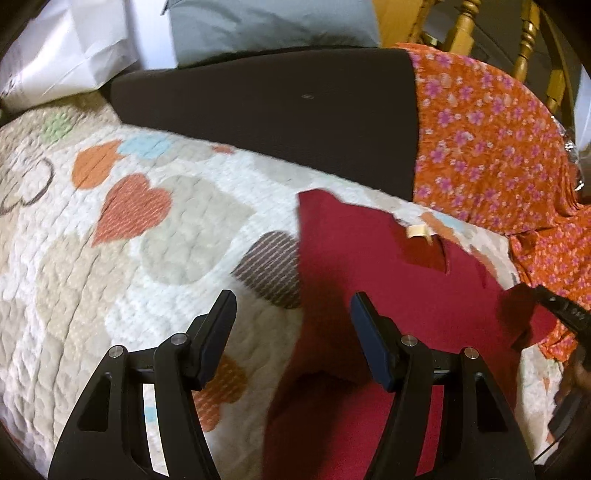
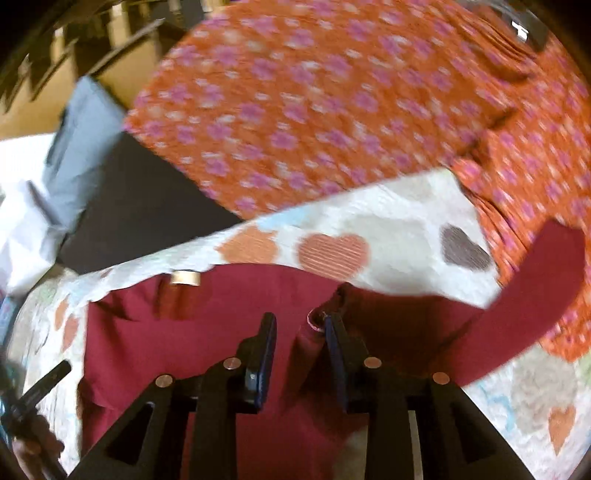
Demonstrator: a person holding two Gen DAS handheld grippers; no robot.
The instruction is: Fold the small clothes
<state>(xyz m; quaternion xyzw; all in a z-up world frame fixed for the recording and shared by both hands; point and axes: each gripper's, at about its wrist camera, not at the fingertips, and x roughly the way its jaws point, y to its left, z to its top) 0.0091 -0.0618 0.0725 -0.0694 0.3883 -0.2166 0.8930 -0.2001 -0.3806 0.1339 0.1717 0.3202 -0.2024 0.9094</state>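
A dark red small shirt (image 1: 369, 273) lies on a quilt with heart patches (image 1: 166, 229). My left gripper (image 1: 293, 306) is open and empty, hovering over the shirt's left edge. In the right wrist view the red shirt (image 2: 207, 325) is spread below my right gripper (image 2: 301, 325). Its jaws stand partly apart, with a raised fold of the red cloth (image 2: 314, 332) between the fingers. A red sleeve (image 2: 528, 291) stretches up to the right. The right gripper's finger shows at the right edge of the left wrist view (image 1: 561, 306).
An orange dress with pink flowers (image 1: 487, 147) lies at the back right, also in the right wrist view (image 2: 332, 110). A black folded garment (image 1: 277, 107) lies behind the quilt. A grey pillow (image 1: 266, 26), white bags (image 1: 66, 48) and a wooden chair (image 1: 524, 40) stand beyond.
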